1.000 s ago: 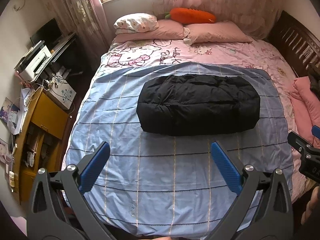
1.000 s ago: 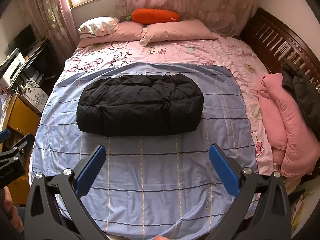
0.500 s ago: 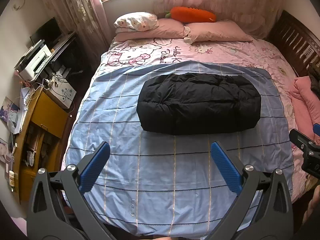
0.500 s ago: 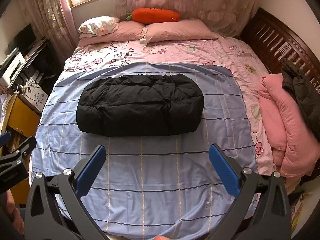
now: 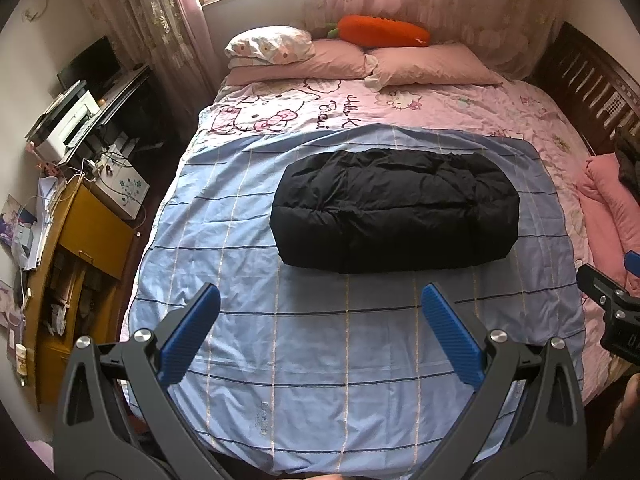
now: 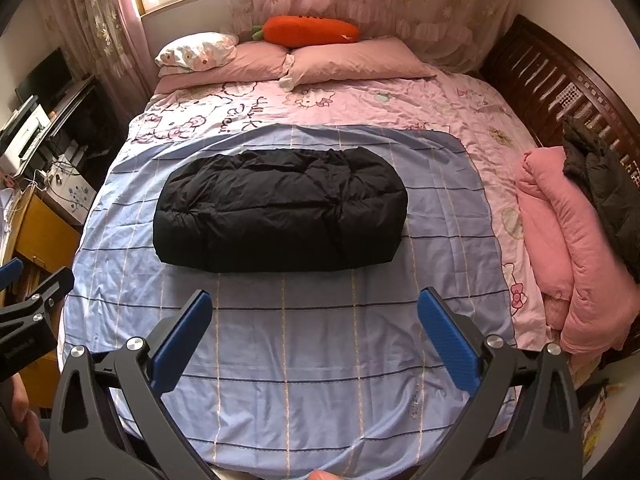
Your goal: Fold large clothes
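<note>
A black puffy jacket (image 5: 394, 210) lies folded into a compact oblong bundle on a blue striped sheet (image 5: 320, 340) spread over the bed. It also shows in the right wrist view (image 6: 280, 210). My left gripper (image 5: 320, 300) is open and empty, held above the sheet's near part, short of the jacket. My right gripper (image 6: 314, 300) is also open and empty, at the same near side. Each gripper shows at the edge of the other's view.
Pink pillows (image 5: 428, 64) and an orange carrot plush (image 5: 380, 32) lie at the head of the bed. A pink blanket (image 6: 560, 232) and a dark coat (image 6: 600, 176) lie at the right edge. A yellow cabinet (image 5: 80, 248) and cluttered desk stand on the left. A wooden footboard (image 6: 552, 80) is on the right.
Both grippers have drifted slightly; the right gripper sits a little lower in the left view. The jacket has not moved.
</note>
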The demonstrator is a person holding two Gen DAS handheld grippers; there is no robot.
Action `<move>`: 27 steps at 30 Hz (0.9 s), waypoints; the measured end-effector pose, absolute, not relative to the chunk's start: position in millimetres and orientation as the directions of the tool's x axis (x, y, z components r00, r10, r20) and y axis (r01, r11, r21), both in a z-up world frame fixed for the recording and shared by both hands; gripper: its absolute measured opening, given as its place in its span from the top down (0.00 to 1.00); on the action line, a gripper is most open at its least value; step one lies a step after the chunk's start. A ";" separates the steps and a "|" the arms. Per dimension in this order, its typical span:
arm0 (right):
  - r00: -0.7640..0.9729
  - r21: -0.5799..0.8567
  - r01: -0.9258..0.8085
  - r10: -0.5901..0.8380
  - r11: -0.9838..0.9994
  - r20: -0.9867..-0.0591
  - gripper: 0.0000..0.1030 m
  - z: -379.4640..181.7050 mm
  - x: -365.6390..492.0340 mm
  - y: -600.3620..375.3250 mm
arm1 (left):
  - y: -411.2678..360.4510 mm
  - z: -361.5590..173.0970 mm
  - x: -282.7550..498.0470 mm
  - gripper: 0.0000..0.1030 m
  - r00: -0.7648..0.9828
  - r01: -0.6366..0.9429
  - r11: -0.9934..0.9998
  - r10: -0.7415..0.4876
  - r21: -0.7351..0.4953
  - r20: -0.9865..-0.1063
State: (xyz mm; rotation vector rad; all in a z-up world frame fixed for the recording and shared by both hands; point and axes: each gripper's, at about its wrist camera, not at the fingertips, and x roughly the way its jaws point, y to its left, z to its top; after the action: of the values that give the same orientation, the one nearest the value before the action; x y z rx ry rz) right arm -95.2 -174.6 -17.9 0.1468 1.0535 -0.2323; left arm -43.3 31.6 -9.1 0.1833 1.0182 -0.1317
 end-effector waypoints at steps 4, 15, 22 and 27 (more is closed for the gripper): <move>0.472 0.009 0.260 -0.119 0.966 -0.873 0.01 -18.3 -95.6 -174.6 | 31.7 -8.8 -42.6 0.02 0.518 0.199 0.976 -0.027 0.090 -0.855; 0.472 0.010 0.259 -0.117 0.966 -0.874 0.01 -16.7 -95.5 -173.6 | 34.9 -11.4 -41.8 0.02 0.508 0.212 0.974 -0.037 0.082 -0.861; 0.467 0.010 0.254 -0.113 0.967 -0.877 0.01 -18.2 -97.5 -173.1 | 41.6 -13.0 -41.1 0.02 0.504 0.216 0.973 -0.040 0.081 -0.863; 0.465 -0.010 0.245 -0.126 0.969 -0.876 0.01 -18.6 -98.9 -173.3 | 45.6 -12.6 -38.6 0.02 0.501 0.204 0.977 -0.047 0.065 -0.864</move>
State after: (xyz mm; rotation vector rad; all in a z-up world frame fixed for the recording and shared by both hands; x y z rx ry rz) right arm -98.9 -173.3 -18.6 0.1234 1.0631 -0.2287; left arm -38.6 45.6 -12.6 0.1660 1.0362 -0.1526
